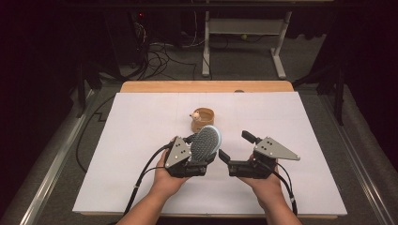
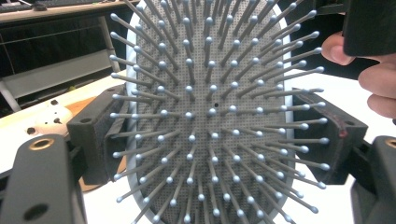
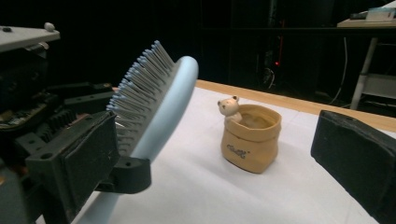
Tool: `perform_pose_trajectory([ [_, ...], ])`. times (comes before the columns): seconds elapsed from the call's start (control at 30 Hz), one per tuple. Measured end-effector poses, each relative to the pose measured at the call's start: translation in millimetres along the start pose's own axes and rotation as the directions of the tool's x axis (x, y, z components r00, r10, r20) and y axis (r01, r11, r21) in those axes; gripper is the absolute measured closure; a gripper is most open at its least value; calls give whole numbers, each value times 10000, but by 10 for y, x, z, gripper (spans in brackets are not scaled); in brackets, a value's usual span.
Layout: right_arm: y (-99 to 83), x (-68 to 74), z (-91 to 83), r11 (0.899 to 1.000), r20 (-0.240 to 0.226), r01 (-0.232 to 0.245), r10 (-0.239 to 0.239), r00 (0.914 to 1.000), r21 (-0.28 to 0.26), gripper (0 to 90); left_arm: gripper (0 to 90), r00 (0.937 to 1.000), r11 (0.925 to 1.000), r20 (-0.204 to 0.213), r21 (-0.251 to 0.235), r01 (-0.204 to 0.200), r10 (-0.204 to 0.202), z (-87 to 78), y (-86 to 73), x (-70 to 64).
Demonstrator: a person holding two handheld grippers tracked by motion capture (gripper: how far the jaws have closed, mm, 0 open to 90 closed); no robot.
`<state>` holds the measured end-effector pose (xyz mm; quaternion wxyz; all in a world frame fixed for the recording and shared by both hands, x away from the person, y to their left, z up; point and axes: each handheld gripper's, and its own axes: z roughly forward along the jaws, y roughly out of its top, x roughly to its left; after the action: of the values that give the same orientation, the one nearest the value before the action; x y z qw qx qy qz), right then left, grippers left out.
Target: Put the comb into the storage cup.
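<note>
Fingers [image 2: 95, 140] of my left gripper [image 1: 199, 157] clamp the hairbrush [image 1: 205, 143] near its neck; right gripper [image 1: 234, 150] gapes empty. Item: light, rigid plastic, flexible pins; I judge handle-end safest.

A tan pouch-shaped cup [image 1: 202, 120] with a small bear figure [image 3: 229, 108] peeking over its rim stands upright just beyond the jaws in the high view, and between them, farther off, in the right gripper view. It sits on a white sheet [image 1: 141, 126] that covers a wooden tabletop [image 1: 206, 86], whose bare edge runs well beyond the jaws. Past that edge, a white desk frame [image 1: 244, 33] stands on the grey floor beside a tangle of black cables [image 1: 159, 56].
</note>
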<state>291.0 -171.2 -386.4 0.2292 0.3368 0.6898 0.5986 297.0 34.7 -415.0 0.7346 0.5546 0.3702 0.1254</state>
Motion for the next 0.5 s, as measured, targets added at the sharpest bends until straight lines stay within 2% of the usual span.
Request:
perform_pose_trajectory([
  [0.5, 59, 100, 95, 9999, -496, -83, 79, 9987, -80, 19, 208, 10000, 10000, -45, -59, -72, 72, 1, 8, -16],
])
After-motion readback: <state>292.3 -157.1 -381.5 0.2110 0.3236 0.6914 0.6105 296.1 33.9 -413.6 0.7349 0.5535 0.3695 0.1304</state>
